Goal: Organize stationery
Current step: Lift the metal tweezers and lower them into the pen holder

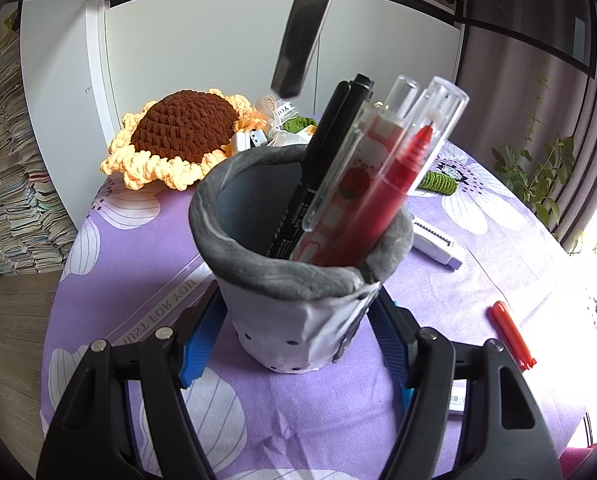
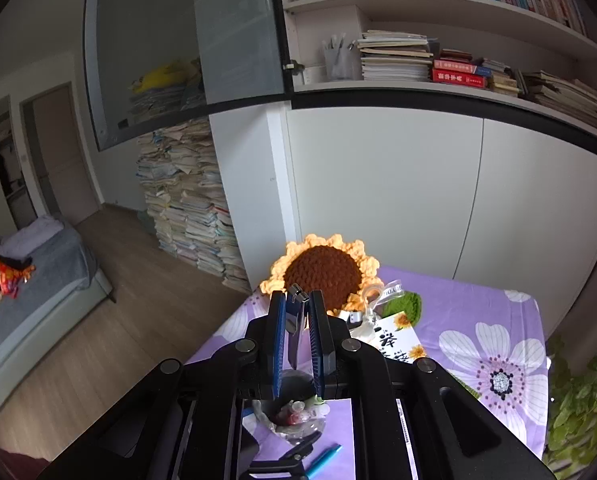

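A grey felt pen holder stands on the purple flowered tablecloth. It holds a black marker, a red pen and a clear patterned pen. My left gripper is shut on the holder's base, its blue pads against both sides. My right gripper is shut on a dark flat utility knife, which hangs above the holder in the left wrist view. The holder shows far below the right gripper.
A crocheted sunflower lies at the back of the table. A white correction tape, a red pen cap and a green crochet piece lie to the right. A blue pen lies near the holder.
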`<state>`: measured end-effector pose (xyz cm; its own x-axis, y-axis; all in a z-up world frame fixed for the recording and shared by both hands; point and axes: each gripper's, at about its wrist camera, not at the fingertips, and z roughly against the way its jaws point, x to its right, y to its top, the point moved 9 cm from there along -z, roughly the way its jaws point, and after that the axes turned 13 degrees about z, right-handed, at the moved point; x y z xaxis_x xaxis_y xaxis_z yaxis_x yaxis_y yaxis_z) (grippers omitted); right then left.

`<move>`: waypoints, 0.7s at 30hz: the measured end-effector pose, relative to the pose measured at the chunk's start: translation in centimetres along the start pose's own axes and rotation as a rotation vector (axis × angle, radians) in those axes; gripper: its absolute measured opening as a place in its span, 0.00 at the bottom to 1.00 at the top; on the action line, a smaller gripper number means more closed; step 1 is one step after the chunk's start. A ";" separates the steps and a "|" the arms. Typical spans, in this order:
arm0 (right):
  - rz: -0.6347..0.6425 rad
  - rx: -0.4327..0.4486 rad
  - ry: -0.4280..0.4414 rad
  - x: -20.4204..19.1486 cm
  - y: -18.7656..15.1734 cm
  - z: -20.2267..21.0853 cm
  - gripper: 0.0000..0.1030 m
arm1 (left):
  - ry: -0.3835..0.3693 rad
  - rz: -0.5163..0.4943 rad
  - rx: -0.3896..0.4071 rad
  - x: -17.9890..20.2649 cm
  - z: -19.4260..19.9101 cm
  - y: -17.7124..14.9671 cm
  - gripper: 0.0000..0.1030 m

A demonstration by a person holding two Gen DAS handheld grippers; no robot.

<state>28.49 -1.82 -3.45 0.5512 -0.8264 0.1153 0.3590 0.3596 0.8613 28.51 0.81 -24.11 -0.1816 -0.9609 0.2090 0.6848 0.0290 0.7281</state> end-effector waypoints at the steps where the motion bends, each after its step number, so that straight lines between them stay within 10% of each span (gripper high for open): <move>1: 0.002 -0.019 0.002 -0.1 -0.5 -0.6 0.11 | 0.000 0.000 0.000 0.0 0.0 0.0 0.67; 21: -0.044 -0.209 0.065 -0.7 -6.4 -5.8 0.11 | -0.001 -0.001 0.000 0.0 0.0 0.0 0.68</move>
<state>30.24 -1.03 -11.90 0.5767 -0.8159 0.0421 0.5281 0.4116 0.7428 28.49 0.81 -24.12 -0.1832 -0.9606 0.2091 0.6849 0.0279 0.7281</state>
